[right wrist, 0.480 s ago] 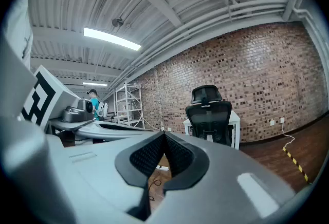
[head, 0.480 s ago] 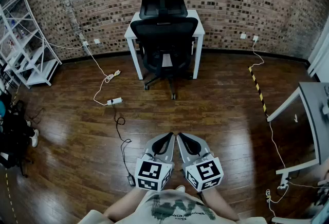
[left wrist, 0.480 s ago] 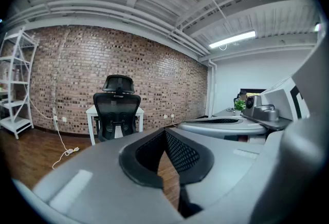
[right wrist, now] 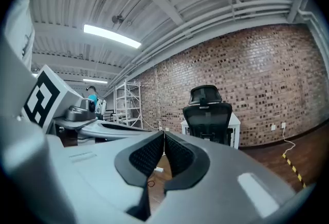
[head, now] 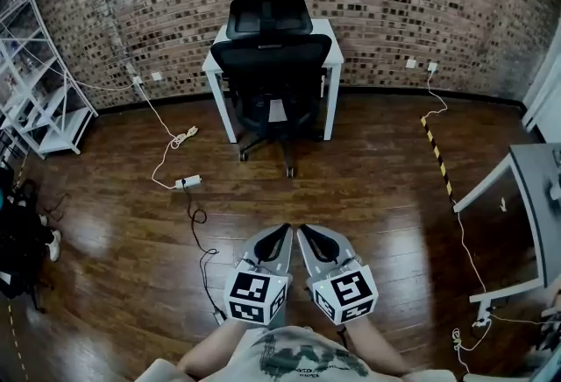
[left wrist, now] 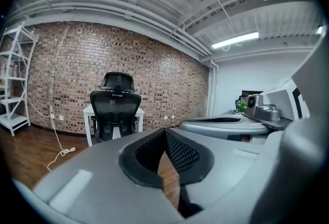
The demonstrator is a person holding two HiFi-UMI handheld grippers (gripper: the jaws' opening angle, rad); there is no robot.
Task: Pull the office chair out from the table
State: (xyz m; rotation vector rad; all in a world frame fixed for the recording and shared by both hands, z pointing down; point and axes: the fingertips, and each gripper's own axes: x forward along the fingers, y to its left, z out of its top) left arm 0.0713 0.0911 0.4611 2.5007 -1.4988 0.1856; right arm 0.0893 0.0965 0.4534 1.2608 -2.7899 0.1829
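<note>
Head view, office chair [head: 270, 60] at white surface [head: 330, 43], left gripper [head: 284, 231] beside right gripper [head: 303, 233], well apart from chair, fingers closed, empty.

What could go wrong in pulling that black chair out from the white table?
The power strip and its cables on the floor ahead could trip the person. The left gripper and right gripper are shut and far from the office chair; they must open first. The chair's base may snag the table legs.
</note>
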